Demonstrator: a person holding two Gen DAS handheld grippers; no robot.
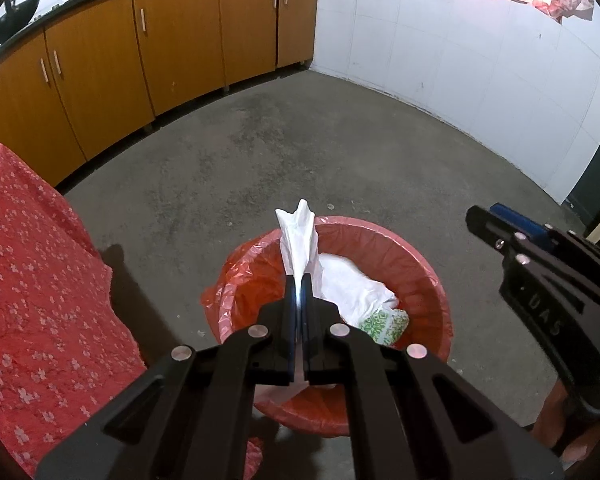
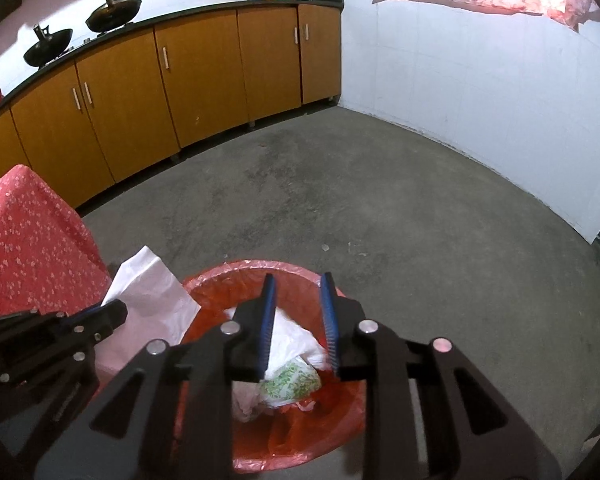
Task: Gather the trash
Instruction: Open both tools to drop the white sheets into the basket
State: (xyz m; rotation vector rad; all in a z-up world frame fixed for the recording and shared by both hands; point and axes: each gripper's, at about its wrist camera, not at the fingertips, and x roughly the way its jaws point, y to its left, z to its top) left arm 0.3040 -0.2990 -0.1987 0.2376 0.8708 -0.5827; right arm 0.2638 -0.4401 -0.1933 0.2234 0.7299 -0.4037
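1. The left gripper [image 1: 299,280] is clamped tight on a white tissue [image 1: 298,236], which stands up past its fingertips directly over the red bin [image 1: 428,276].
2. The right gripper [image 2: 298,284] hangs over the same bin with its jaws set a moderate way apart and nothing between them.
3. Judged from this, the step in hand is dropping the tissue into the bin; the next move calls for the left fingers to part while over the opening, so the sheet falls inside the red liner bag [image 1: 236,280] and not over the rim.
4. Inside the bin lie crumpled white paper [image 1: 352,284] and a green-patterned wrapper [image 1: 384,322].
5. The right wrist view shows the tissue as a broad sheet [image 2: 148,300] beside the bin rim; the left wrist view shows only its pinched edge.
6. Left of the bin stands something draped in red floral cloth [image 1: 28,280].
7. Beyond are bare concrete floor [image 2: 340,200], orange cabinets [image 2: 204,76], and two woks [image 2: 48,50] on the counter.
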